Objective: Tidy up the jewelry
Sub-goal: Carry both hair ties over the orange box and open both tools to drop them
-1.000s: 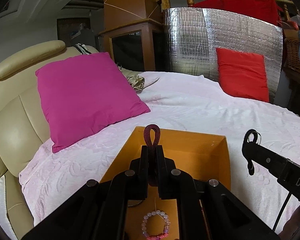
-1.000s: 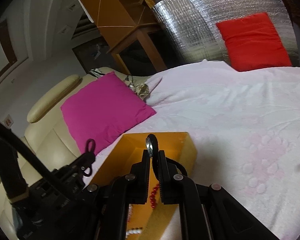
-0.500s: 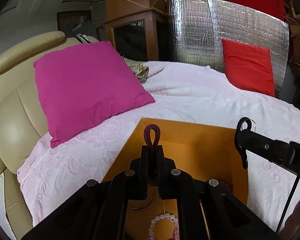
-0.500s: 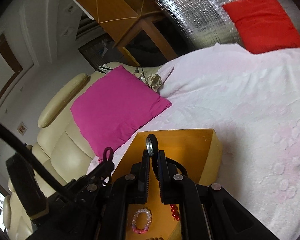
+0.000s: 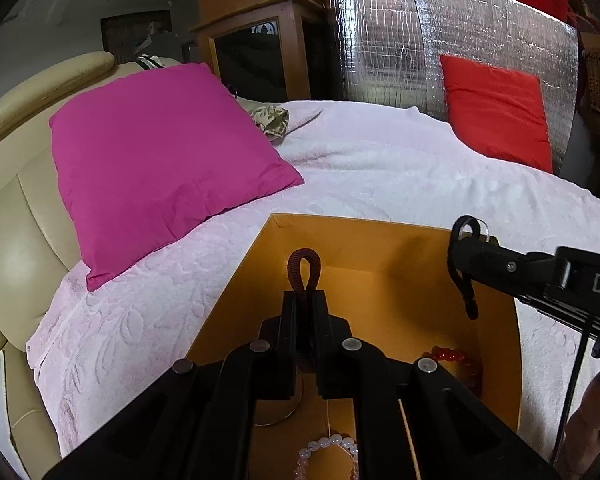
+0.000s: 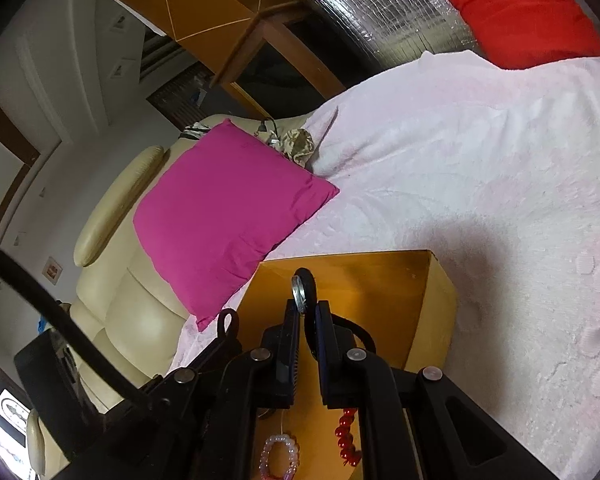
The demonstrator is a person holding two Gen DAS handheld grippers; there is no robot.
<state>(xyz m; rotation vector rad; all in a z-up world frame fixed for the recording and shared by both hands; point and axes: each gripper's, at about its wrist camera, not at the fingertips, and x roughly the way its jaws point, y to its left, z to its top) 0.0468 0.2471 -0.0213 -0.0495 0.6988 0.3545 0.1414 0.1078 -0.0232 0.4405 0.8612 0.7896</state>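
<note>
Having sunk closer over the open orange cardboard box (image 5: 380,264) at lower centre, the left gripper (image 5: 304,300) stays clamped on a dark red braided cord loop (image 5: 303,268) and the right gripper (image 6: 306,312) on a black bracelet with a silver disc (image 6: 300,288), likely for dropping inside.

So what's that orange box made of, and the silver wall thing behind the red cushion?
The open orange box looks like cardboard or thin board with a matte finish: its walls are flat and thin and meet at sharp, folded-looking corners, though painted wood is possible. The silver panel behind the red cushion looks like foil-faced sheet: it is shiny, crinkled and marked with a fine grid.
</note>
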